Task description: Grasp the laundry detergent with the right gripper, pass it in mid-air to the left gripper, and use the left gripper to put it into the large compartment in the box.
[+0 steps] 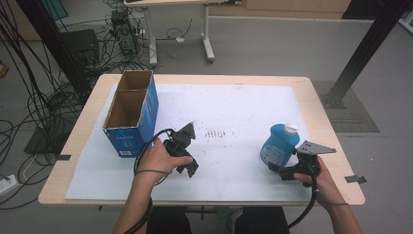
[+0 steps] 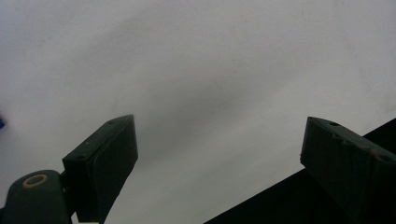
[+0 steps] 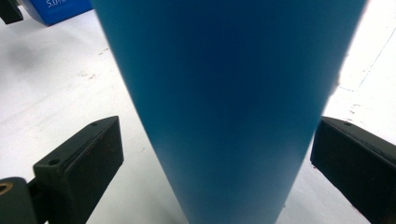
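Observation:
A blue bottle (image 1: 277, 145) with a white cap (image 1: 290, 128) stands on the white sheet (image 1: 234, 112) at the right. My right gripper (image 1: 275, 168) is at its near side, held by a hand. In the right gripper view the bottle (image 3: 224, 93) sits between the jaws of the right gripper (image 3: 217, 123), which are spread wide; a gap shows at the left jaw. My left gripper (image 1: 190, 166), held in the other hand, points down at the sheet left of centre. In its own view the left gripper (image 2: 219, 126) is open with only white sheet (image 2: 210, 70) between its jaws.
An open blue cardboard box (image 1: 131, 114) with two compartments stands at the table's left, just beyond the left hand; its corner (image 3: 60, 9) also appears in the right gripper view. The wooden table edge (image 1: 204, 78) rims the sheet. Cables and desk legs lie on the floor behind.

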Action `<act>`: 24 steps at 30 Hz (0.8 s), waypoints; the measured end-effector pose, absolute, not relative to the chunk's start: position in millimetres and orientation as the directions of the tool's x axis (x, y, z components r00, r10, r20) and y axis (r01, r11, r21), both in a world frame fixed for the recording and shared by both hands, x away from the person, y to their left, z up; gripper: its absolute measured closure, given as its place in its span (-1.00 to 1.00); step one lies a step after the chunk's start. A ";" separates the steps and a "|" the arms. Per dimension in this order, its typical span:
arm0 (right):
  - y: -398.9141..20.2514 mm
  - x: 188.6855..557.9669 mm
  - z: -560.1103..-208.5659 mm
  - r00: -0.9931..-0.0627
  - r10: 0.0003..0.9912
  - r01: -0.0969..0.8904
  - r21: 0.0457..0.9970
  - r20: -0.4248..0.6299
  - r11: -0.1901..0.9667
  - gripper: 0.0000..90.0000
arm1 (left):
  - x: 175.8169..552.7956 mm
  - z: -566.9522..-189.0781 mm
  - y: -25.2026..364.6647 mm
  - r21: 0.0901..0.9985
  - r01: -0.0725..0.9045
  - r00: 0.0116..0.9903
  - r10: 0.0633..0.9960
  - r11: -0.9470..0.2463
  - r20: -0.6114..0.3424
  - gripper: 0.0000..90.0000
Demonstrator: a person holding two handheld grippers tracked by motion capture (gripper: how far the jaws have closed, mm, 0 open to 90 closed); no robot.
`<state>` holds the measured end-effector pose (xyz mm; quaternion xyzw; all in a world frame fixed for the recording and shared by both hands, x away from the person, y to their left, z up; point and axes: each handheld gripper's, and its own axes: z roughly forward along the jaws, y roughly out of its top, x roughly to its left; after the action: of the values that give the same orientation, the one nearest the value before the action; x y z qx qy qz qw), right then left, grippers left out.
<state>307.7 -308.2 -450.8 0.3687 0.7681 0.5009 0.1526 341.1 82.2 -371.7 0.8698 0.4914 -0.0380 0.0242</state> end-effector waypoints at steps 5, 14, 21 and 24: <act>-307.0 308.4 -451.4 -0.683 0.718 0.413 0.882 0.137 0.225 -0.95 | 340.4 -372.2 82.1 0.004 0.857 0.513 0.853 -0.515 -0.093 -0.74; -305.0 310.3 -453.1 -0.684 0.715 0.416 0.882 0.143 0.222 -0.95 | 339.5 -373.0 81.6 0.003 0.855 0.517 0.851 -0.519 -0.093 -0.74; -304.3 311.2 -454.2 -0.684 0.714 0.419 0.881 0.147 0.220 -0.95 | 338.3 -374.1 80.2 -0.002 0.853 0.519 0.849 -0.521 -0.098 -0.75; -304.2 311.5 -454.4 -0.684 0.714 0.419 0.881 0.146 0.221 -0.95 | 338.0 -374.4 79.8 -0.004 0.851 0.522 0.847 -0.525 -0.097 -0.75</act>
<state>311.5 -304.2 -454.4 0.3692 0.7673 0.5034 0.1469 338.0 79.8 -374.4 0.8721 0.4870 -0.0432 0.0220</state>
